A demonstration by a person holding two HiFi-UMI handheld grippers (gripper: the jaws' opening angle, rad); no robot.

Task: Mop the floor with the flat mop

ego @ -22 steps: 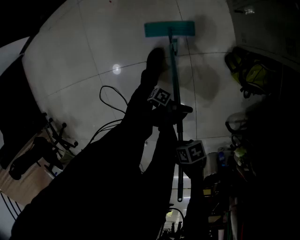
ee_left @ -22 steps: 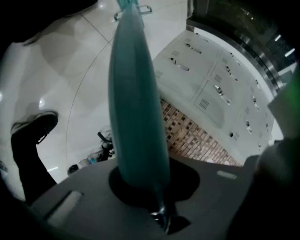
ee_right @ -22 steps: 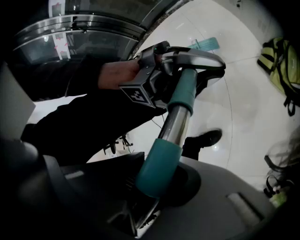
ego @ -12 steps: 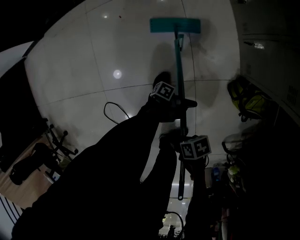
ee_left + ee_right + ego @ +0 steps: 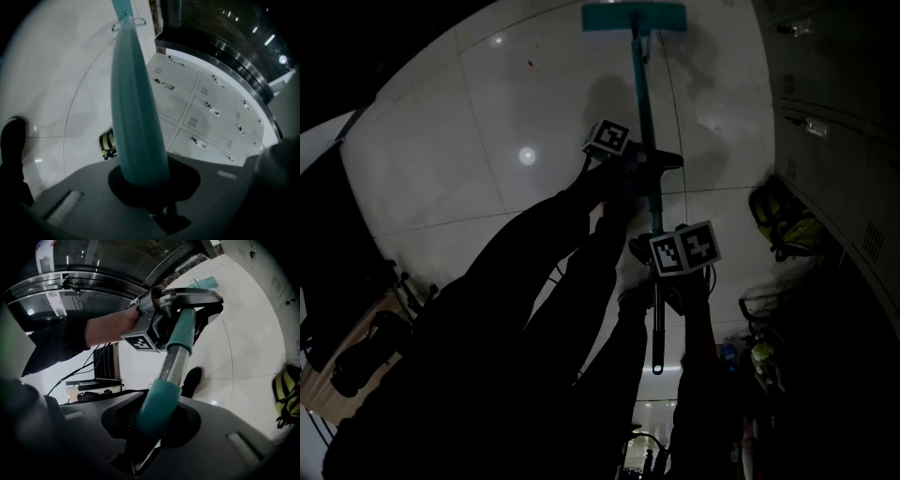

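Observation:
The flat mop has a teal head [image 5: 634,16] flat on the white tiled floor at the top of the head view, and a long teal handle [image 5: 645,112] running down toward me. My left gripper [image 5: 649,169] is shut on the handle higher up; its own view shows the teal shaft [image 5: 133,112] rising from between the jaws. My right gripper [image 5: 659,274] is shut on the handle lower down, around a teal grip sleeve [image 5: 159,401] below a bare metal section [image 5: 174,363]. The handle's end [image 5: 657,367] hangs below it.
Grey lockers [image 5: 825,131] line the right side. A yellow-and-black bag [image 5: 787,225] lies on the floor before them. Cluttered items [image 5: 759,356] sit at lower right, and a chair base with cables [image 5: 384,319] at lower left. A dark shoe [image 5: 192,380] stands on the tiles.
The mop head has slid farther away across the floor, toward the top of the view. Both grippers moved forward with the handle, still clamped on it.

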